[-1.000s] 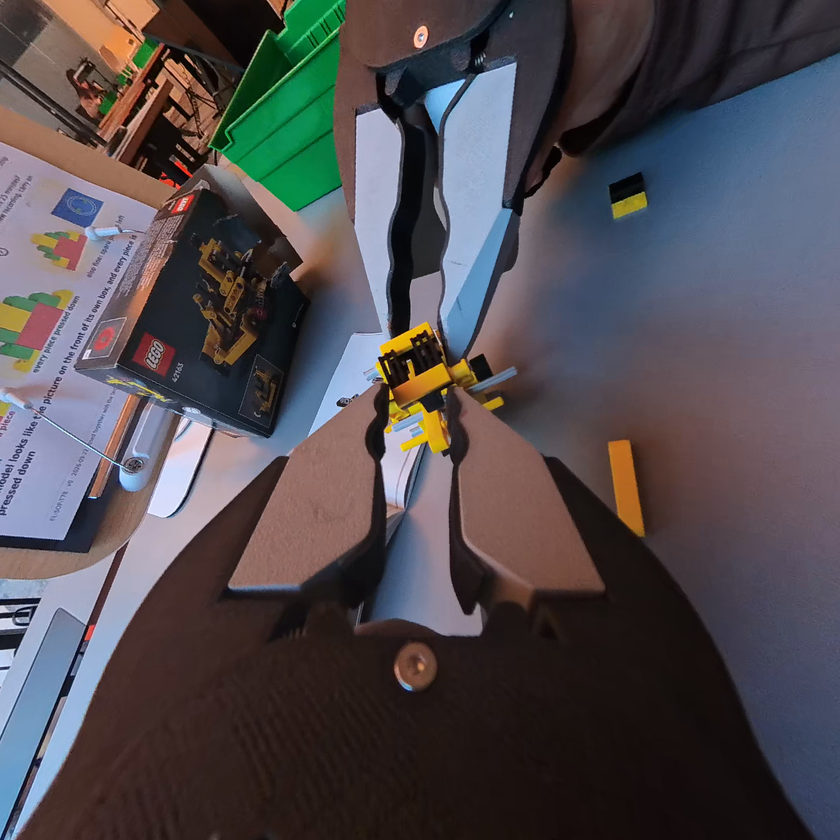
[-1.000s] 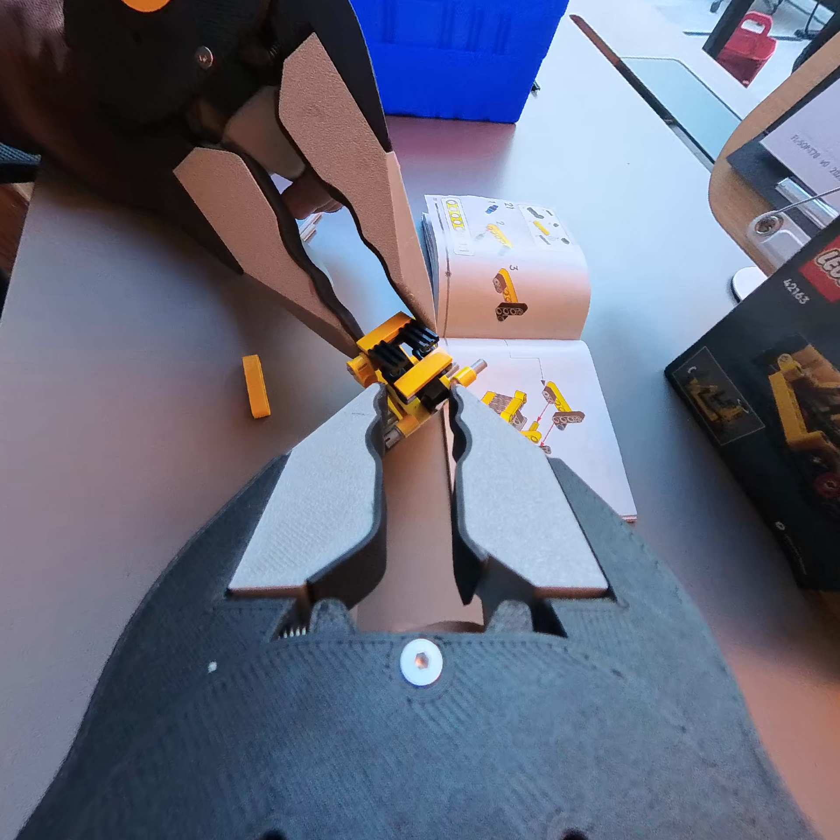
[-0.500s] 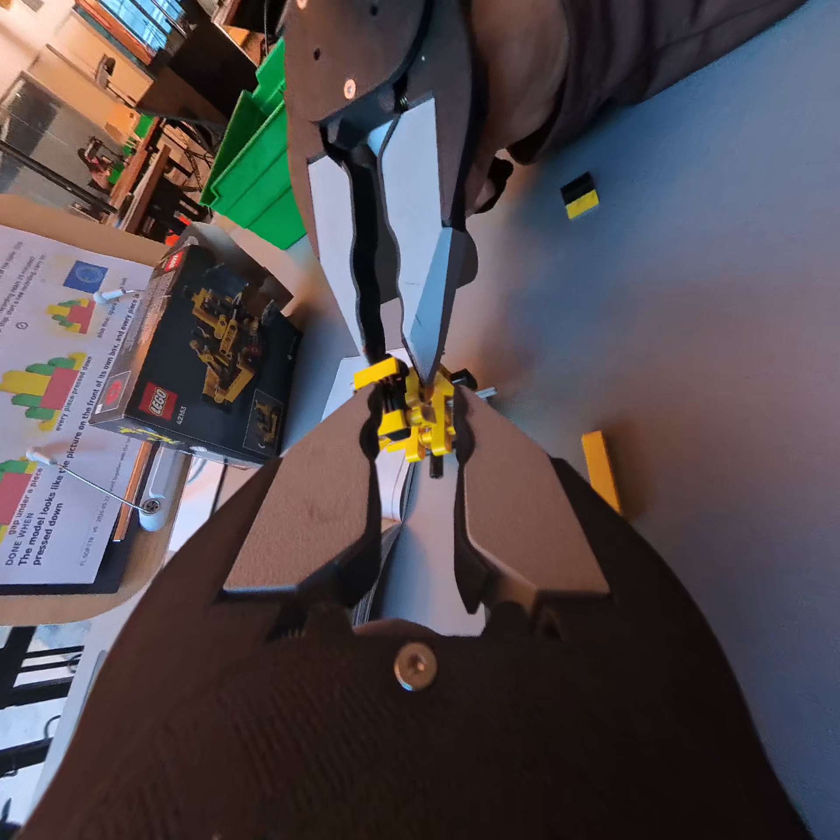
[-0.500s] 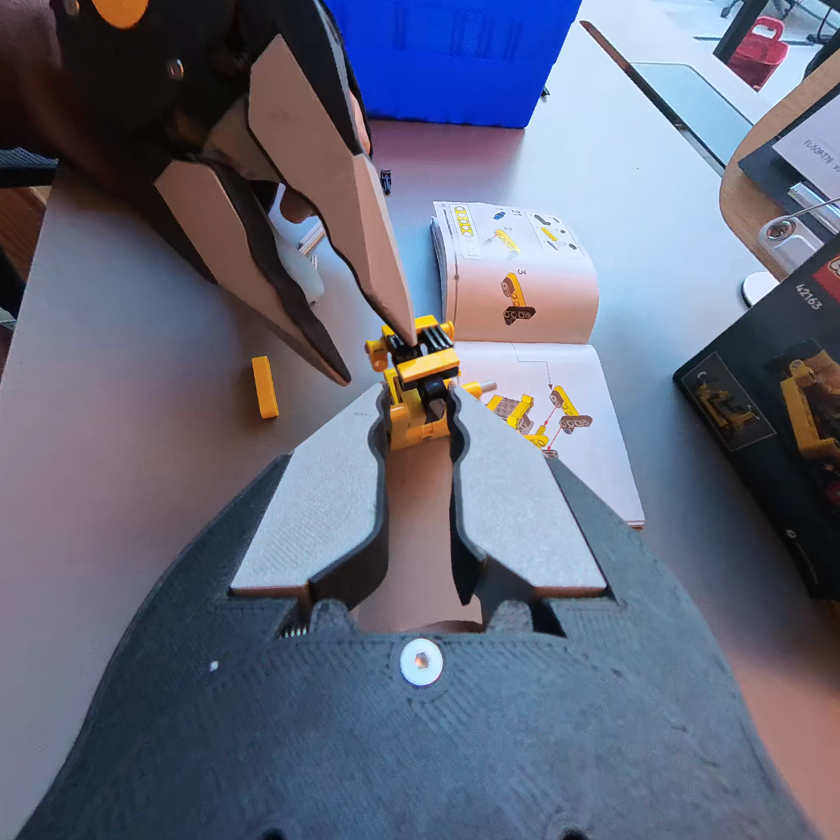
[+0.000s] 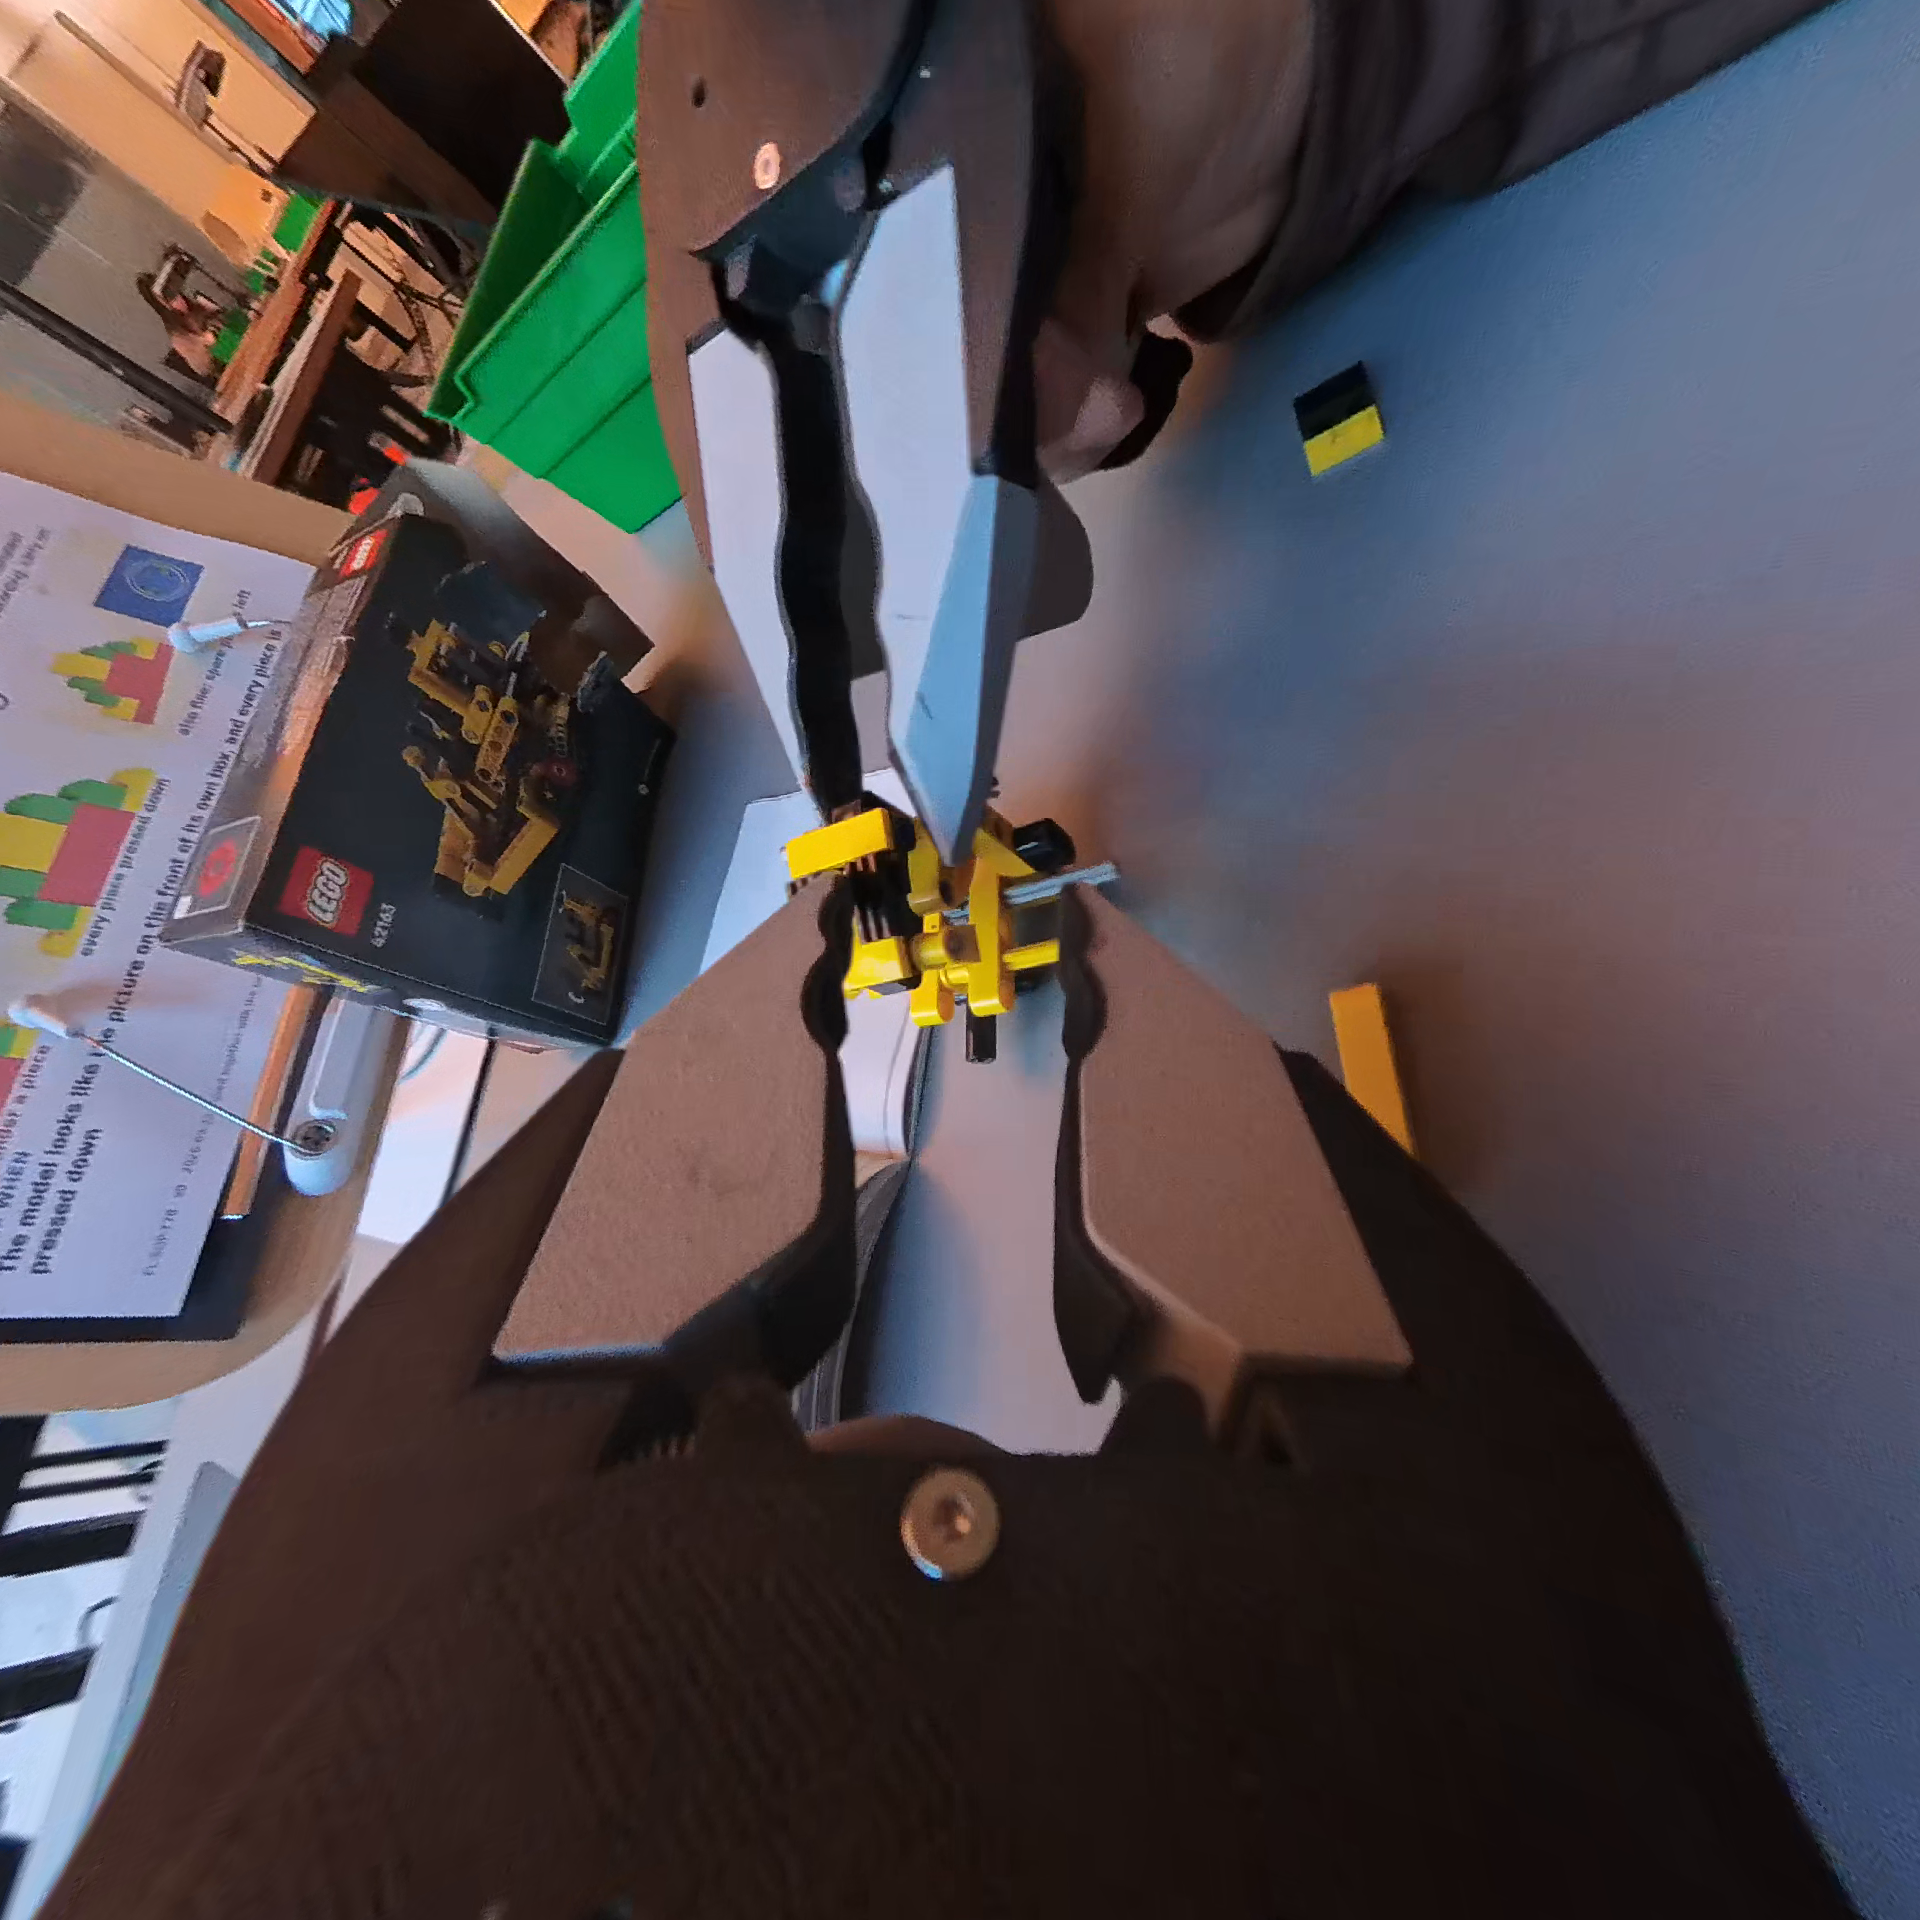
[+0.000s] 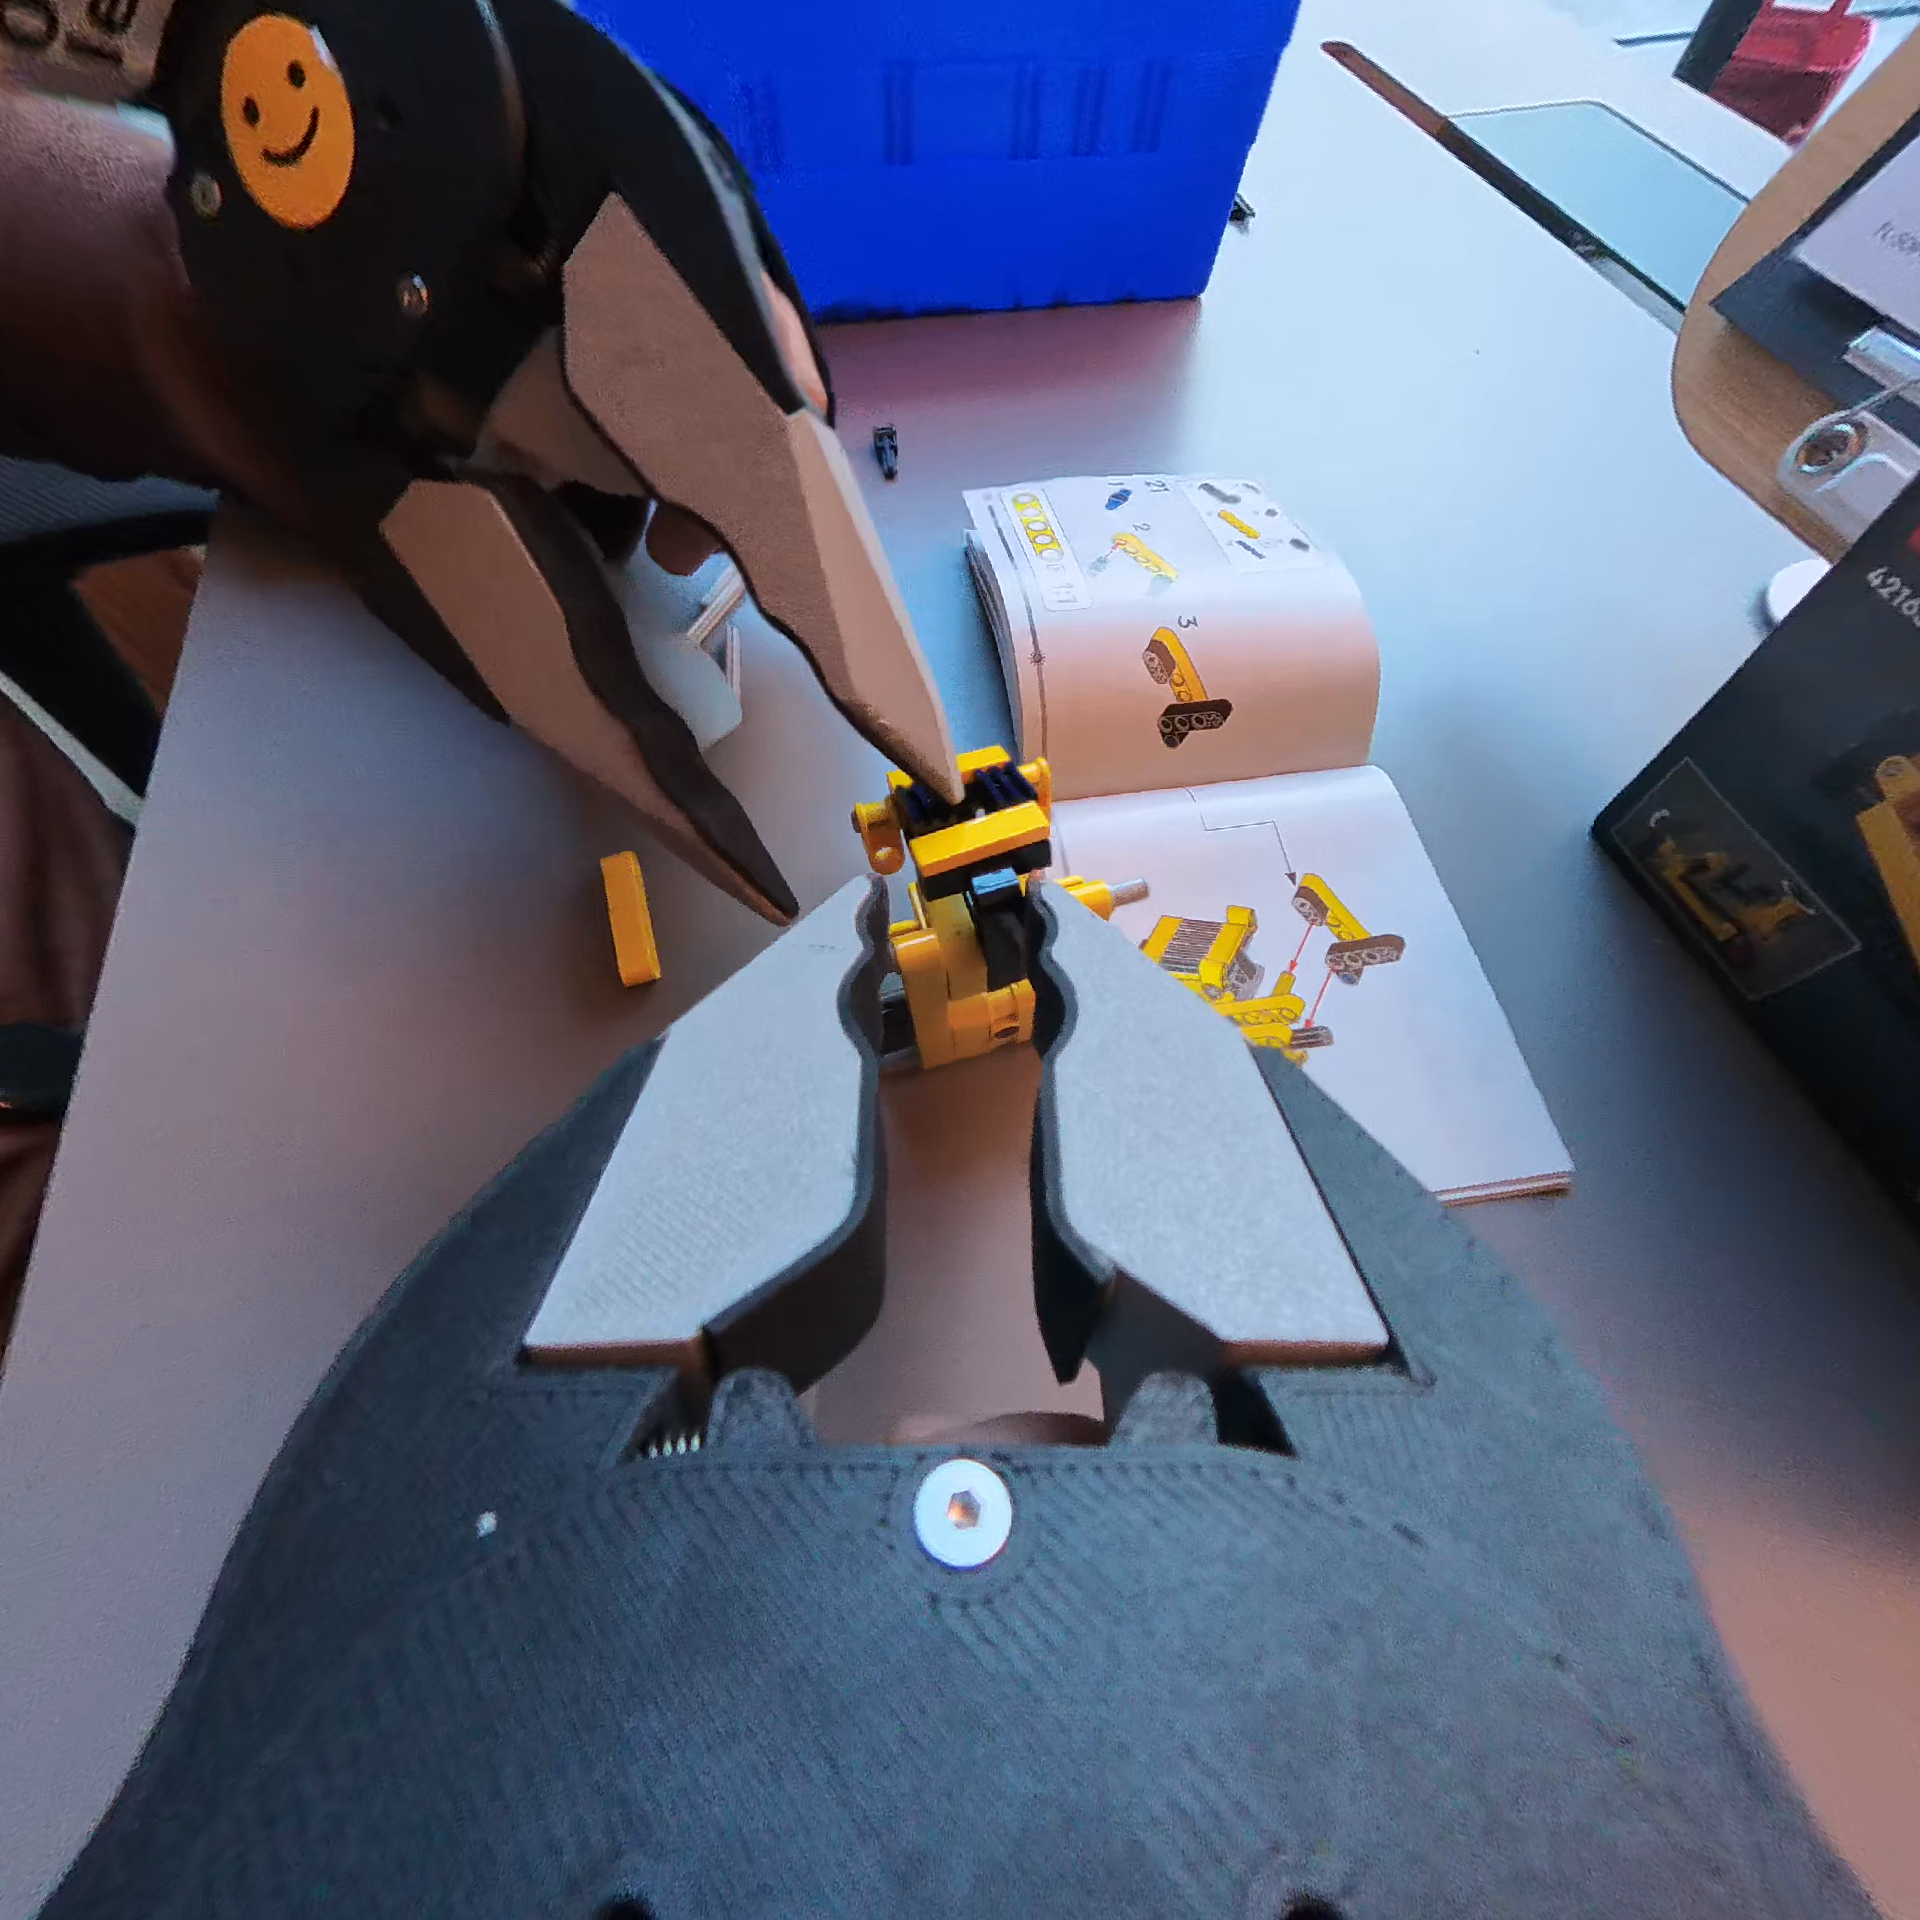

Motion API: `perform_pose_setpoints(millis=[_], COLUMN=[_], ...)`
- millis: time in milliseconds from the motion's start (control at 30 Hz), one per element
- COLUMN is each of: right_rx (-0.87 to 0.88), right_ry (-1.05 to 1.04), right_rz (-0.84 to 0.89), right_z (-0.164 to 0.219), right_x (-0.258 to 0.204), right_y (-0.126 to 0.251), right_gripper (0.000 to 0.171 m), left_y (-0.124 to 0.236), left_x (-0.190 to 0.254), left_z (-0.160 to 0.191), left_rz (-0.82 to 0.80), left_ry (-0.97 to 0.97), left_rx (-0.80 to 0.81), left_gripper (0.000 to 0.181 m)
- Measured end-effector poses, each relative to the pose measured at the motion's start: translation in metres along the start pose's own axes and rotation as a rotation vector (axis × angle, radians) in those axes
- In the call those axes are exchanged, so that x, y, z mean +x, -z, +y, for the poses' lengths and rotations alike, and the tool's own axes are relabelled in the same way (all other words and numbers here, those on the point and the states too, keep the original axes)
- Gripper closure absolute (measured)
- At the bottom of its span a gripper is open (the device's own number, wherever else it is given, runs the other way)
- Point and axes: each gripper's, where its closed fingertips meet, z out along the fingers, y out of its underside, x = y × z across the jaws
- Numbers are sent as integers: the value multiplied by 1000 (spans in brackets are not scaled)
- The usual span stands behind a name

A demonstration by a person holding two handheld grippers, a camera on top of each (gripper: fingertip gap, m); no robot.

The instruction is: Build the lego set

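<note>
A small yellow and black lego model (image 6: 966, 977) is held above the grey table. My right gripper (image 6: 951, 914), with grey pads, is shut on its lower body. My left gripper (image 5: 951, 935), with brown pads, is open, its fingers on either side of the model (image 5: 935, 925). In the right wrist view the left gripper (image 6: 857, 842) comes in from the upper left. One fingertip (image 6: 930, 764) rests on the model's black top; the other stands clear on the left. In the left wrist view the right gripper (image 5: 904, 831) comes in from above.
A flat yellow piece (image 6: 629, 914) lies on the table and also shows in the left wrist view (image 5: 1366, 1049). A black-and-yellow brick (image 5: 1340, 421) lies farther off. An open instruction booklet (image 6: 1195, 665), the set's black box (image 5: 447, 790), a blue bin (image 6: 987, 145) and green bins (image 5: 561, 312) ring the area. Left and right tips are no more than a few centimetres apart. Between my left fingertips and the flat yellow piece (image 6: 629, 914) there is roughly 6 cm. It is also in sight in the left wrist view (image 5: 1358, 1063).
The model has been turned more upright in my right gripper. My left gripper's fingers have spread apart and let go of the model; one tip now rests on its top.
</note>
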Motion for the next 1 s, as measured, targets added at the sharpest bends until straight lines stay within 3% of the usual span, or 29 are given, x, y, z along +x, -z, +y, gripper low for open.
perform_pose_setpoints(millis=[200,600,1000], right_rx=[24,-121,-16], right_ry=[-36,406,143], right_rz=[-12,349,229], right_z=[-1,2,-1], right_x=[2,15,19], right_y=[0,-1,1], right_gripper=[152,151,153], left_y=[0,-6,-8], left_x=[0,4,-5], left_z=[0,5,3], left_rz=[-9,19,6], left_ry=[-9,49,123], left_rx=[-18,-42,-19], left_gripper=[144,139,138])
